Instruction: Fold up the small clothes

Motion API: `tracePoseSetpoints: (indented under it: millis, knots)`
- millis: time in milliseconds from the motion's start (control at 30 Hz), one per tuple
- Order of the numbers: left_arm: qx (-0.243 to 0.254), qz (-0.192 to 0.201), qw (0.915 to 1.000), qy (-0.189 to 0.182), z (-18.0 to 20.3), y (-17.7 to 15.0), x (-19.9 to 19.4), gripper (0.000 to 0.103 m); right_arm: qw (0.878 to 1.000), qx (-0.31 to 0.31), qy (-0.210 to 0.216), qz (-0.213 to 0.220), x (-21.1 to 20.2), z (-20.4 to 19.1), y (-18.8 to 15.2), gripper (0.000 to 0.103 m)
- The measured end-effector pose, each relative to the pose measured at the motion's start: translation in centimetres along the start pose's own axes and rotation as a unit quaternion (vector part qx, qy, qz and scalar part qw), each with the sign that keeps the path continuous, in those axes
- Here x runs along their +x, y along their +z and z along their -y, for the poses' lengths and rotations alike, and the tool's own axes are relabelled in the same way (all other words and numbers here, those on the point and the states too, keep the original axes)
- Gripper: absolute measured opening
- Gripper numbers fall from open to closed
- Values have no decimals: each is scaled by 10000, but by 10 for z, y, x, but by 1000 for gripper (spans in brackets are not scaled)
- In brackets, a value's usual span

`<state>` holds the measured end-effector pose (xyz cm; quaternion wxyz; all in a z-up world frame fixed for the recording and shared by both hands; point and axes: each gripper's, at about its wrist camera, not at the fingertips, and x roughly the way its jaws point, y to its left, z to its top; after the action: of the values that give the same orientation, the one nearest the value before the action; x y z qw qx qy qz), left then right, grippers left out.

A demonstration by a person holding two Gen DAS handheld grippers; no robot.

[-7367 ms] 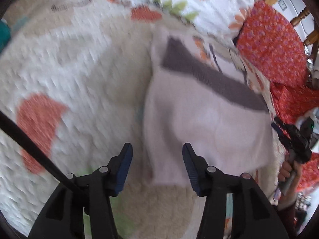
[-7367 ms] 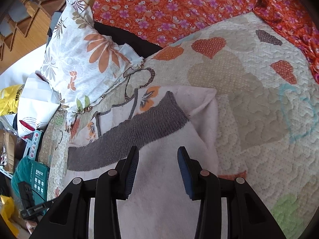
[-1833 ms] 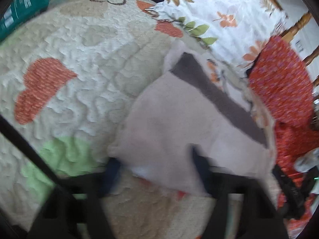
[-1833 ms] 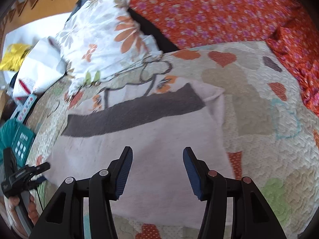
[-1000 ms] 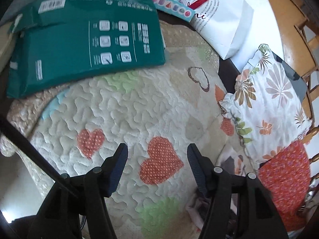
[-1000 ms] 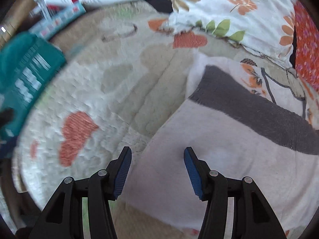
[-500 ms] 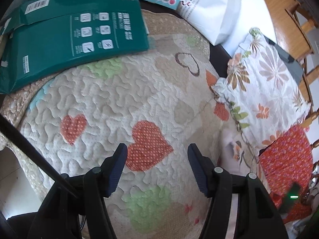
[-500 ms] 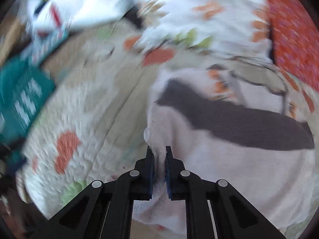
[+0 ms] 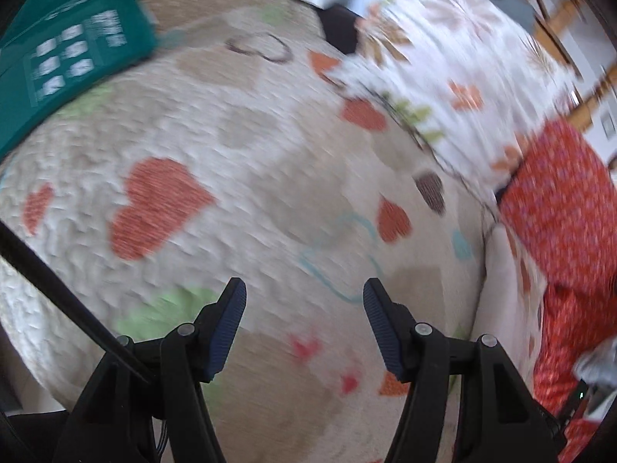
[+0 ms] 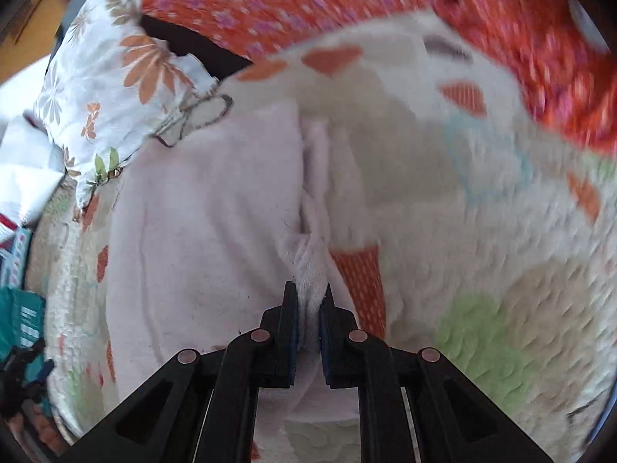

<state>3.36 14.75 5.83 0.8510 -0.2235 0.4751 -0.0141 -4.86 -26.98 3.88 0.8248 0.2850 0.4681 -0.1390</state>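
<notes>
Right gripper (image 10: 308, 295) is pinching a bunched edge of the one pale pink garment (image 10: 200, 231), which is lying folded on the heart-print quilt (image 10: 482, 231). Left gripper (image 9: 304, 301) is hovering wide apart, gripping nothing, over the quilt. One floral pillow (image 10: 104, 77) beside the garment.

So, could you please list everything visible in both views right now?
garment: one, pale pink, on the quilt, edge pinched
quilt: one, cream with hearts, underneath everything
pillow: one, white floral, far left of the garment
red cloth: orange-red floral, along the quilt's far side
green pack: one, teal, quilt's far corner
left gripper: open, over bare quilt
right gripper: shut on the garment
</notes>
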Motion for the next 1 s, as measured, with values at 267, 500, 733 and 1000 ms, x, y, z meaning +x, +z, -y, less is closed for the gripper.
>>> tracePoseSetpoints:
  millis: [267, 500, 733, 1000]
  knots:
    - [690, -368, 9967, -202, 59, -28, 24, 62, 9988, -351, -186, 288, -23, -4, -3, 17]
    - [1541, -263, 9875, -208, 105, -54, 30, 64, 9961, -522, -60, 702, -58, -4, -6, 20]
    - [2279, -776, 9700, -352, 140, -87, 57, 67, 9977, -635, -204, -128, -13, -15, -13, 20]
    - [1918, -488, 9770, -801, 149, -62, 53, 85, 9985, 130, 302, 441, -20, 7, 29, 60]
